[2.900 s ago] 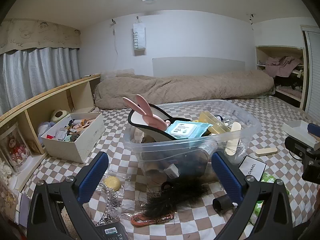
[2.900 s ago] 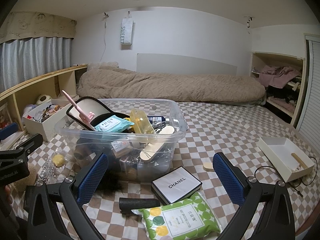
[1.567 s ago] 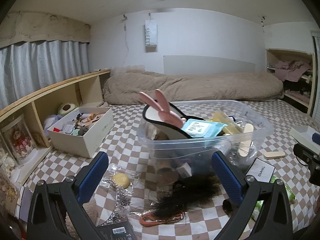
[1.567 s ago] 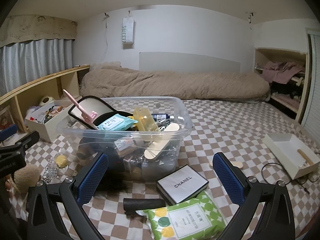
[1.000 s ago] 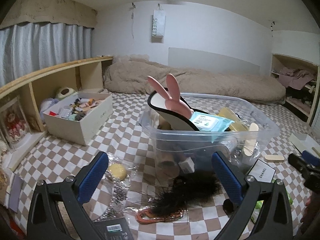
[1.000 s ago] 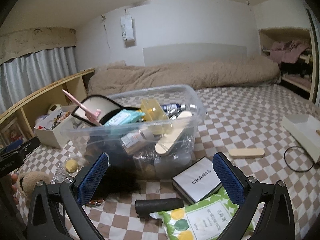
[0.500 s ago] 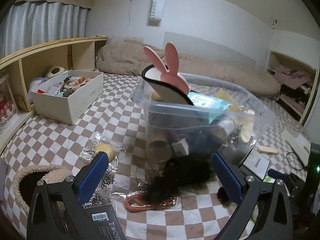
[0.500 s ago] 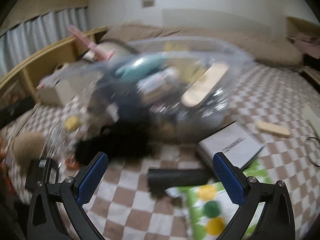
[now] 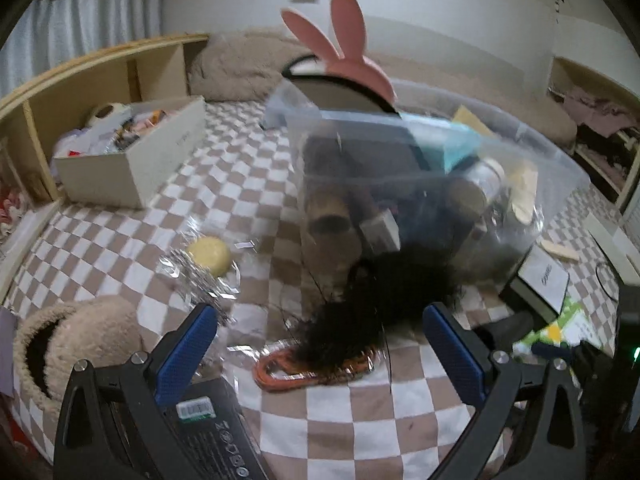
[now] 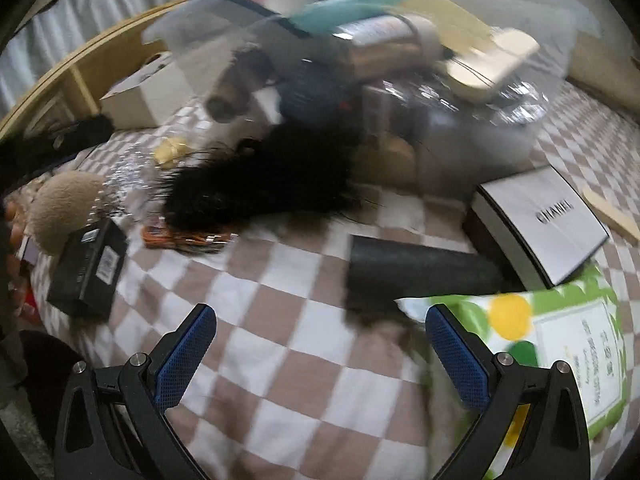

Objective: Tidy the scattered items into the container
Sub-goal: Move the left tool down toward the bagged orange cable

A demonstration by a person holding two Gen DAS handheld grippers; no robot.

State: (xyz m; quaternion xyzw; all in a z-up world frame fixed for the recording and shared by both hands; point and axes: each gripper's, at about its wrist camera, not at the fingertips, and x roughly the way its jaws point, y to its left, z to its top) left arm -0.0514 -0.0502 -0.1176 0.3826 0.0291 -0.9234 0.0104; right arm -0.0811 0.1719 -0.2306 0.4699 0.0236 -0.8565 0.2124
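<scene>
Both claws stand wide open and empty, low over the checkered bed (image 10: 280, 312). The clear plastic container (image 9: 440, 168), already heaped with things, sits on the bed just beyond the scattered items.

The right claw (image 10: 320, 344) points at bare bedding, with the black cylinder (image 10: 420, 276) lying just ahead and to its right, its far end against the white Chanel box (image 10: 552, 220) and its near edge touching the green wipes pack (image 10: 560, 344). That cylinder looks like the step in hand, though the right view is motion-blurred, so the aim is hard to judge. A good pick would swing the claw right until the cylinder sits between the pads, cross its long axis near the middle, and close only once the smear has settled. The lower finger should stay clear of the wipes pack, or both may lift together.

The left claw (image 9: 320, 356) faces the black feathery tuft (image 9: 372, 308), which lies over an orange cord (image 9: 312, 372) at the container's foot. The tuft is soft and will compress, so a deep bite is safer than pinching strands; the cord may snag and drag along. A black box (image 10: 86, 268), a tan fuzzy pouch (image 9: 72, 344) and a yellow ball in clear wrap (image 9: 208, 256) also wait on the bed.
</scene>
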